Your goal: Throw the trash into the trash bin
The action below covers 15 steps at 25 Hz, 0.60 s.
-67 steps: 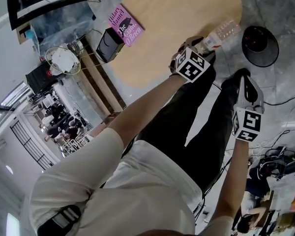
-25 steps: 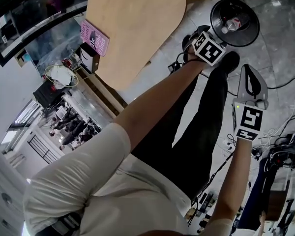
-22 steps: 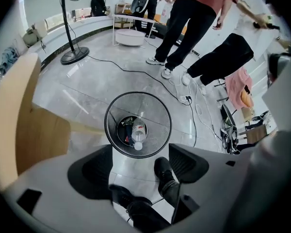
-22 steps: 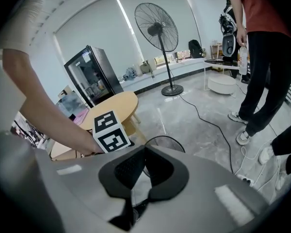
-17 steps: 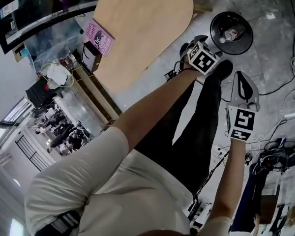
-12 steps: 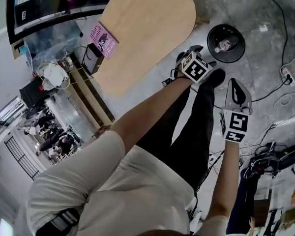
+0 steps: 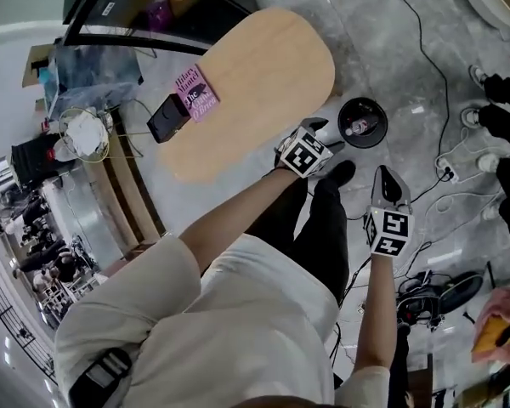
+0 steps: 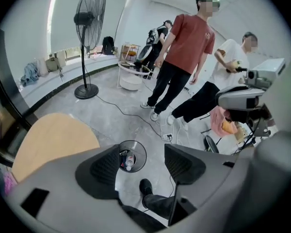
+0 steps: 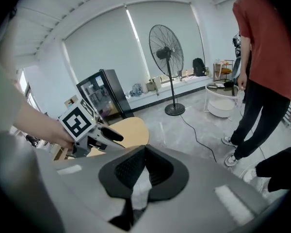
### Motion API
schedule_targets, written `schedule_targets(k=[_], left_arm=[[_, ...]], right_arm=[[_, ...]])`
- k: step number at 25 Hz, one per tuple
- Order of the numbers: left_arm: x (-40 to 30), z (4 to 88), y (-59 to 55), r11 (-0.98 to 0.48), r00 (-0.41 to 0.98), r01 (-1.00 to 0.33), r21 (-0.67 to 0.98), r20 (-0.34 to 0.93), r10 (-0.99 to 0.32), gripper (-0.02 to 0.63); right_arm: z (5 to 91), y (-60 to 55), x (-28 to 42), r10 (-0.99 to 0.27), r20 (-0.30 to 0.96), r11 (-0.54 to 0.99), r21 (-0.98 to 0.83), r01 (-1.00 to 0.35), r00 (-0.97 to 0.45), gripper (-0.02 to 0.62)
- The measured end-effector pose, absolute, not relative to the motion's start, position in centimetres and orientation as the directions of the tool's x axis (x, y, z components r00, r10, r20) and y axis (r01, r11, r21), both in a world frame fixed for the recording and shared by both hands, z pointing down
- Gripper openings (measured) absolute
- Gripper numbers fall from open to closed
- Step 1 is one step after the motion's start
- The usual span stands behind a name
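Left gripper view: left gripper (image 8: 143, 165) jaws stand wide, closing on nothing; between them, well below, the trash bin (image 8: 142, 151) holds the bottle (image 8: 130, 161). Right gripper (image 9: 145, 152) jaws meet, empty

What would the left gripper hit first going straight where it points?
The way looks free near the left gripper, its jaws closing with nothing between them. Far below, it would likely meet the rim of the trash bin or the floor beside it; depth is unclear.
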<state>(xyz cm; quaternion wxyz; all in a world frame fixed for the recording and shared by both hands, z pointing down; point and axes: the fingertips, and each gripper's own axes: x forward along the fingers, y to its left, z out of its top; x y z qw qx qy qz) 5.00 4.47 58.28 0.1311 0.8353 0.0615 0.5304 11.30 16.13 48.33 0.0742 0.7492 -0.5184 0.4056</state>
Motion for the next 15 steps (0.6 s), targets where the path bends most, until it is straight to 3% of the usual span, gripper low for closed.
schedule_targets(k=[7, 15], left_arm=[[6.5, 44.8, 2.1, -0.963, 0.606, -0.047, 0.265, 0.774, 0.183, 0.189], [5.0, 31.7, -3.0, -0.961, 0.724, -0.06, 0.271, 0.675, 0.146, 0.135]], right_arm=[[39.0, 16.0, 13.0, -0.744, 0.644, -0.454, -0.29, -0.842, 0.18, 0.011], [27.2, 13.7, 12.4, -0.785, 0.566, -0.442, -0.228, -0.867, 0.251, 0.011]])
